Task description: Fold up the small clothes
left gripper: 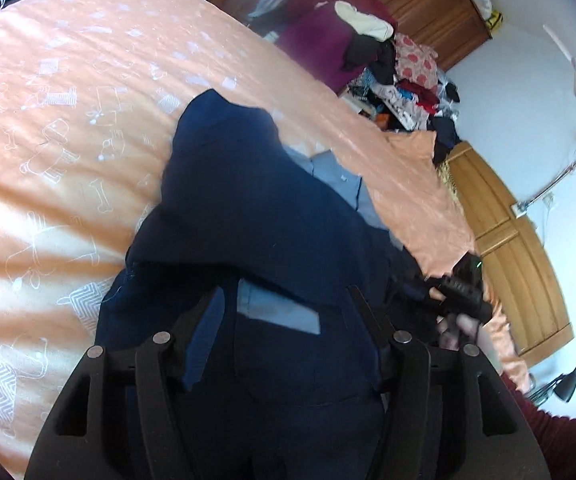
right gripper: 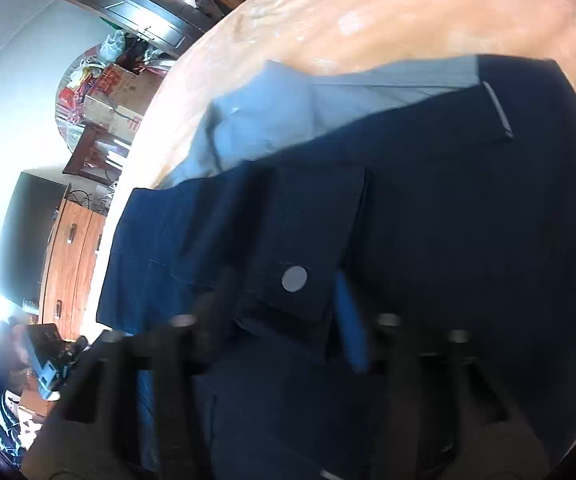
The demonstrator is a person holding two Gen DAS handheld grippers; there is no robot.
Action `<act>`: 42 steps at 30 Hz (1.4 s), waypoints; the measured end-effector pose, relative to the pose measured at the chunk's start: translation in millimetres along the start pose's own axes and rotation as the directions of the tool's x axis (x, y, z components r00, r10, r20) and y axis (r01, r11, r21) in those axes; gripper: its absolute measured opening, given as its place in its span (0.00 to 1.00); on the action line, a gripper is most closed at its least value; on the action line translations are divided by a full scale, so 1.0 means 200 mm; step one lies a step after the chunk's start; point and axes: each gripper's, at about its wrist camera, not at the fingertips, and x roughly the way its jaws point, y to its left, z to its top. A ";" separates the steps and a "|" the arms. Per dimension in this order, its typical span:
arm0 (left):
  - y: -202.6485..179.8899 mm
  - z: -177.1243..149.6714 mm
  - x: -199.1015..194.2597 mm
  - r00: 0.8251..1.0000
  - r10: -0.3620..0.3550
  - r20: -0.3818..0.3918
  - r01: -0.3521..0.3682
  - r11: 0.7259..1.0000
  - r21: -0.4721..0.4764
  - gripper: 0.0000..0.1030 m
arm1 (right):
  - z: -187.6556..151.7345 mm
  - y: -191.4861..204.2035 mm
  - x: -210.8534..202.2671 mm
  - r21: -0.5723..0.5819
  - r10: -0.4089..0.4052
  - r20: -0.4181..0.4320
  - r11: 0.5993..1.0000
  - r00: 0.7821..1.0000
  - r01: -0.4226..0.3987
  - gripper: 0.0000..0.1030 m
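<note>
Daylight fills the room. In the right wrist view a strong white glare washes out the wall [right gripper: 16,128] at the left edge, bleaching detail there. The same view is smeared by motion blur: the right tool [right gripper: 284,336] and the navy garment [right gripper: 447,220] have soft, streaked edges. The left wrist view is sharper; soft shadow bands cross the orange bedspread [left gripper: 68,120], and the navy cloth reads almost black in its folds. Both pictures bow strongly at the rim, with dark corners around the fisheye circle.
</note>
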 end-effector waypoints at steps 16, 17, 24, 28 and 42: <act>0.16 -0.02 0.01 0.999 0.045 0.004 -0.044 0.994 -0.097 0.64 | -0.14 -0.20 -0.45 0.065 0.027 0.186 0.997 0.982 -0.040 0.00; 0.15 -0.01 0.01 0.999 0.041 -0.002 -0.041 0.995 -0.088 0.64 | -0.14 -0.21 -0.41 0.063 0.007 0.167 0.998 0.986 -0.017 0.02; -0.11 0.06 0.00 0.994 0.108 -0.034 -0.103 0.988 0.113 0.64 | -0.20 -0.12 -0.35 -0.025 -0.098 0.106 0.995 0.990 0.101 0.18; -0.04 0.07 0.02 0.986 0.116 -0.119 -0.111 0.993 0.047 0.62 | -0.26 -0.07 -0.49 -0.044 -0.098 0.172 0.993 0.980 0.107 0.26; 0.21 0.04 -0.04 0.985 0.166 -0.049 -0.168 0.985 -0.029 0.24 | -0.17 0.64 -0.20 -0.364 0.095 0.046 0.929 0.994 -0.072 0.27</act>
